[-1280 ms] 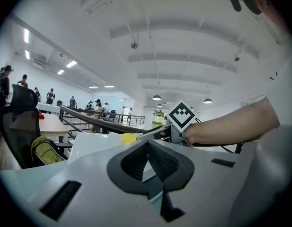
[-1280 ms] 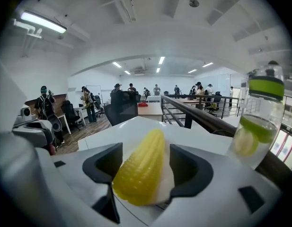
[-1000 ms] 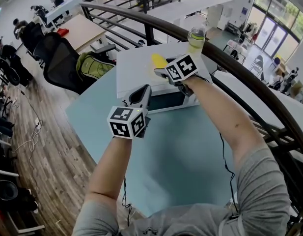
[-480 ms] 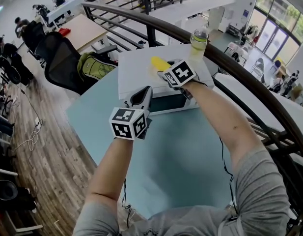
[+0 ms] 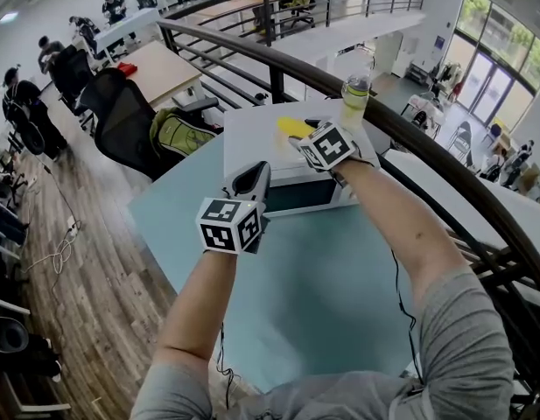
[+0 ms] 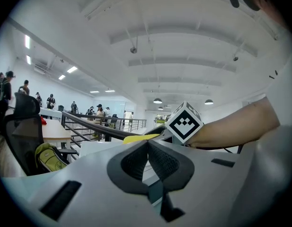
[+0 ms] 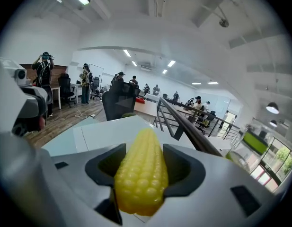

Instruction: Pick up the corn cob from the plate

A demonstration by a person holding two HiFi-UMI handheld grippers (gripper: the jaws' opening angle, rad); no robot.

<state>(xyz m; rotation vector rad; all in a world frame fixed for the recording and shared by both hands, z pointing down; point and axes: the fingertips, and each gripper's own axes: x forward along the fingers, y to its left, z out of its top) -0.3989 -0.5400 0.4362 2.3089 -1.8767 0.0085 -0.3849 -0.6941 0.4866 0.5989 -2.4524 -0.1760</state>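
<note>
The right gripper [image 7: 143, 151], with grey moulded jaws and dark ribbed pads, held the yellow, tapered corn cob [image 7: 140, 176] by its thick end. Its jaws were closing on the cob, which lay between the pads and touched both, its narrow tip pointing away from the gripper. The grasp at the broad end probably suited the shape, since the taper there gave the pads the widest seat and the bumpy kernel rows offered some purchase. The kernels looked glossy and even, more like moulded plastic than food. In the head view the corn cob hung just above the flat top of a white box-shaped appliance with a dark glazed front [image 5: 252, 134], clear of its surface. No plate could be made out in any view. The appliance stood on a pale blue-green, smooth table [image 5: 340, 261], and beyond it a clear plastic bottle of yellowish liquid [image 5: 355, 92] stood beside a dark curved metal railing [image 5: 410, 121]. The left gripper [image 6: 146, 156] hung nearer the person, over the table and well apart from the cob. Its ribbed pads were pressed together on nothing, so it took no part in the lift and seemed parked out of the way.
</note>
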